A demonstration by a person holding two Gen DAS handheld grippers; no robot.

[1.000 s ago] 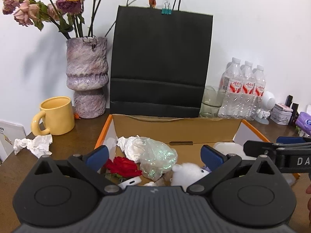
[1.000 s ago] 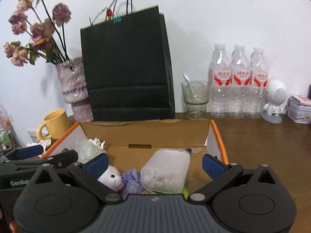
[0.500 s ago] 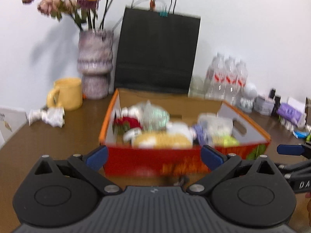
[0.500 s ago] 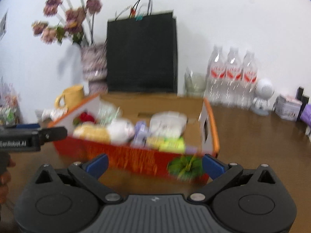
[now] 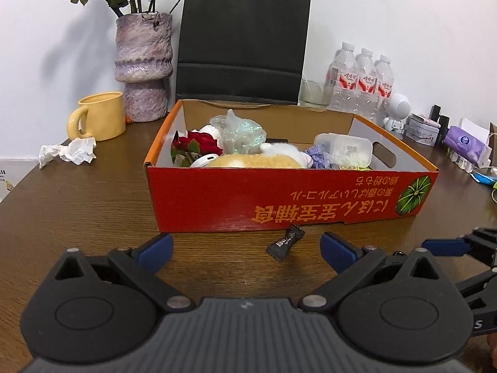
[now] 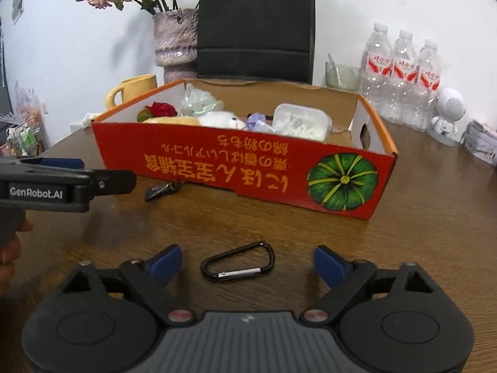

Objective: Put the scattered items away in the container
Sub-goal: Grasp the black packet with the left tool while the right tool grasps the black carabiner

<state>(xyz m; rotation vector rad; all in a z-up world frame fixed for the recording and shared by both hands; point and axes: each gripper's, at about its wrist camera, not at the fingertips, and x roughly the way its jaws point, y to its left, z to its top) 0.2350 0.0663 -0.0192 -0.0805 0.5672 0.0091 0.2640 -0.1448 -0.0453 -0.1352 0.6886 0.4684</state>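
Note:
A red cardboard box (image 5: 289, 199) (image 6: 248, 168) sits mid-table and holds a red rose, a plush toy, a plastic tub and a crinkled bag. A black candy wrapper (image 5: 285, 242) (image 6: 161, 189) lies on the table just in front of the box. A black carabiner (image 6: 237, 262) lies between my right gripper's fingers. My left gripper (image 5: 247, 250) is open and empty, near the wrapper. My right gripper (image 6: 247, 261) is open, low over the carabiner. A crumpled tissue (image 5: 66, 152) lies left of the box.
A yellow mug (image 5: 98, 119), a purple vase (image 5: 143, 65) and a black paper bag (image 5: 242, 40) stand behind the box. Water bottles (image 5: 360, 80), a white toy robot (image 6: 447, 115) and small packets stand at the right. The left gripper's side shows in the right wrist view (image 6: 62, 183).
Both grippers have pulled back from over the box to the table in front of it. The wrapper and carabiner have come into view.

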